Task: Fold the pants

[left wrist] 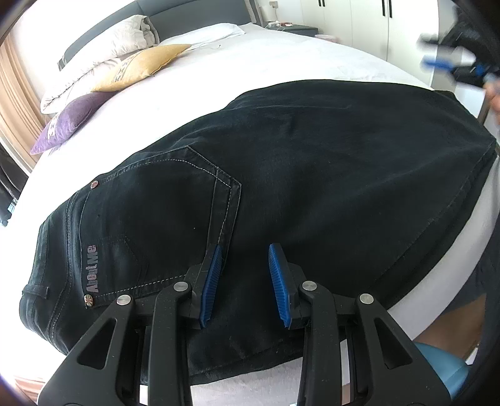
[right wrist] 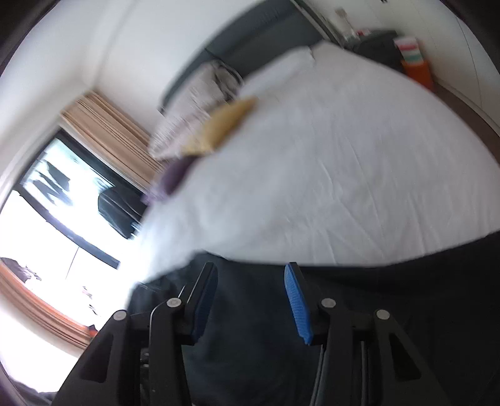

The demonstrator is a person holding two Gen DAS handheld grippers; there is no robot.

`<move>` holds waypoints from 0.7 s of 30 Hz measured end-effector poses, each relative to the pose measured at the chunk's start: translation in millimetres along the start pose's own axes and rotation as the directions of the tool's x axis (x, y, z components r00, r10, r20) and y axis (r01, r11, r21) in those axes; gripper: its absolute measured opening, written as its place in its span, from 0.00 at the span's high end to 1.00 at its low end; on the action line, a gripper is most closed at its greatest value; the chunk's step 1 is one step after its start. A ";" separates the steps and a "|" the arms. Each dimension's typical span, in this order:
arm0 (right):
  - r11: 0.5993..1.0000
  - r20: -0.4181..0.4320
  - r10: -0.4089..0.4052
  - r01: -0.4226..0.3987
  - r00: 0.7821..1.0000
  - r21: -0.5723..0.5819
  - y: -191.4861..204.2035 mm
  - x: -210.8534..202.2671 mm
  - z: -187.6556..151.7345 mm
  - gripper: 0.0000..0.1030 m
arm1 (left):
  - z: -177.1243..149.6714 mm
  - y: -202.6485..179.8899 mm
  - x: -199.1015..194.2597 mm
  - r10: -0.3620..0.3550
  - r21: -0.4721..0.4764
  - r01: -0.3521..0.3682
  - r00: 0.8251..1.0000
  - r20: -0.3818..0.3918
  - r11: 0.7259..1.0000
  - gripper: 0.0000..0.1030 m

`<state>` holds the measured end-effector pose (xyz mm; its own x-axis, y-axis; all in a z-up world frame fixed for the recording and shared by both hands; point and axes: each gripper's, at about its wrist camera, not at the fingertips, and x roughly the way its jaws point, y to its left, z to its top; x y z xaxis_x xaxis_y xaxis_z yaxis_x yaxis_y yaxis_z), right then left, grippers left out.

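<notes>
Black jeans [left wrist: 312, 175] lie folded on the white bed, back pocket and "About Me" label facing up at the left. My left gripper [left wrist: 245, 253] is open and empty, hovering just above the jeans near the pocket's corner. My right gripper [left wrist: 450, 67] shows blurred at the upper right of the left wrist view, raised above the jeans' far end. In the blurred right wrist view my right gripper [right wrist: 251, 271] is open and empty above the dark jeans [right wrist: 390, 296].
The white bed [left wrist: 265, 65] extends behind the jeans. A yellow cushion [left wrist: 140, 67], a purple cushion [left wrist: 68, 123] and a folded quilt [left wrist: 106, 43] sit near the headboard. A window [right wrist: 62, 203] with curtains is at the left. A nightstand [left wrist: 301, 29] stands beyond.
</notes>
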<state>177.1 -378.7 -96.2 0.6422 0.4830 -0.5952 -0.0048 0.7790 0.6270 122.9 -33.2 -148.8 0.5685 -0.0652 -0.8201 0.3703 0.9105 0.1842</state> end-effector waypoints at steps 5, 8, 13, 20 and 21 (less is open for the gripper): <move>0.952 -0.023 -0.135 0.136 0.991 0.273 -92.5 13.1 -14.0 1.00 | -5.8 5.7 -2.9 -0.024 -0.001 0.024 1.000 0.013 1.000 0.71; 0.901 0.060 -0.338 0.304 0.939 0.310 -109.4 -19.7 -8.5 1.00 | -8.9 9.3 -3.6 -0.027 -0.011 0.028 0.999 0.021 1.000 0.71; 0.905 0.109 -0.376 0.340 0.920 0.254 -73.5 -58.5 -8.9 0.75 | -11.6 10.3 -4.8 -0.017 -0.024 0.018 0.999 0.030 1.000 0.71; 0.934 -0.015 -0.297 0.294 0.955 0.201 -60.8 -67.3 -88.7 0.46 | -16.4 7.5 -6.3 -0.015 -0.024 0.016 0.999 0.039 1.000 0.71; 0.922 -0.008 -0.275 0.266 0.961 0.282 -81.3 -70.5 -98.2 0.82 | -16.7 7.1 -7.2 -0.016 -0.024 0.017 0.999 0.042 1.000 0.71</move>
<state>56.9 -436.8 -154.5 0.6126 0.2536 -0.7486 0.3823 0.7339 0.5615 109.2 -19.4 -150.6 0.5929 -0.0971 -0.7994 0.3624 0.9187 0.1572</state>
